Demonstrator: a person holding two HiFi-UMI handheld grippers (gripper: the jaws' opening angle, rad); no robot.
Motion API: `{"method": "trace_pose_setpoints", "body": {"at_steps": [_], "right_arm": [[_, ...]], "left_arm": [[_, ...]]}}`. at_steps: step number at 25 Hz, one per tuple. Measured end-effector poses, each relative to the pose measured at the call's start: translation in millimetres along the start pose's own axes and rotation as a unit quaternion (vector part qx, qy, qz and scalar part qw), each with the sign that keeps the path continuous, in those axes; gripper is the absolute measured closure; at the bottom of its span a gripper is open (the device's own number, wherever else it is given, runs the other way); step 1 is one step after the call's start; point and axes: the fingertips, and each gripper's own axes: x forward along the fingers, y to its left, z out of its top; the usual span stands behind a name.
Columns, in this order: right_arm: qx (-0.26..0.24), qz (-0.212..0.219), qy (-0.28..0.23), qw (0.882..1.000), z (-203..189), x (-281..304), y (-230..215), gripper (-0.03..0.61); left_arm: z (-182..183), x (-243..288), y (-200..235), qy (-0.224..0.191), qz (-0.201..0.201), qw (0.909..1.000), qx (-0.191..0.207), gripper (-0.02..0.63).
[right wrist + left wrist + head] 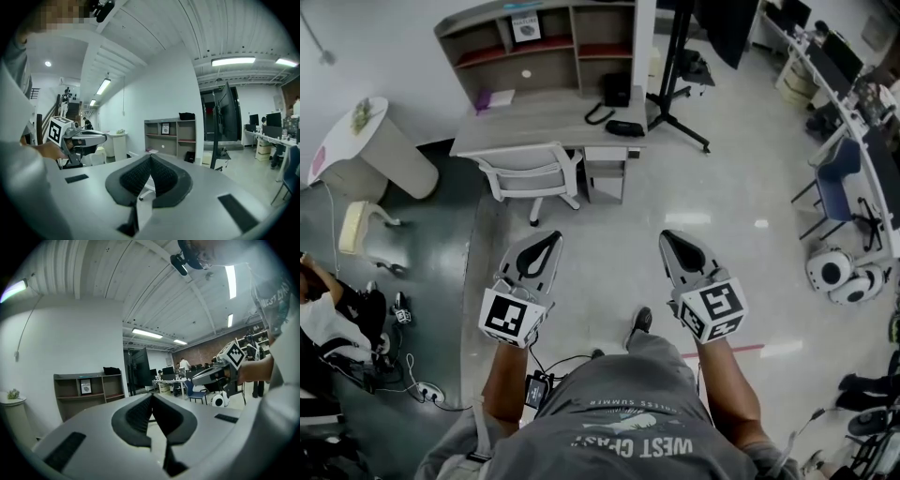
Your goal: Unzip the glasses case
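Office floor underfoot: left gripper [549, 240] and right gripper [669, 238] hover side by side, jaws pressed together on nothing. Far ahead, a dark case [624, 127] lies at the right end of the desk [534, 120].

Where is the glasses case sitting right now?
In the head view, the glasses case lies near the front right corner of the desk, just on the near side of the black telephone.
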Motion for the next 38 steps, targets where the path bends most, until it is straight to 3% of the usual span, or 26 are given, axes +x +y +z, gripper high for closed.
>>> {"method": "trace_pose_setpoints", "body": {"at_steps": [21,32,38], "right_arm": [[0.013,0.09,0.0,0.996,8.7,101.2,-162.1,0.571],[0.041,0.073,0.0,0.996,-6.7,107.5,-215.5,0.571],[0.048,0.035,0.006,0.998,-12.8,116.9,-245.3,0.571]], "left_arm": [[1.7,152.3,25.5,0.047,0.083,0.9954,-0.003,0.615],[-2.0,219.2,19.0,0.062,0.05,0.9967,0.019,0.615],[-6.0,268.3,27.4,0.056,0.002,0.9983,0.015,0.615]]}}
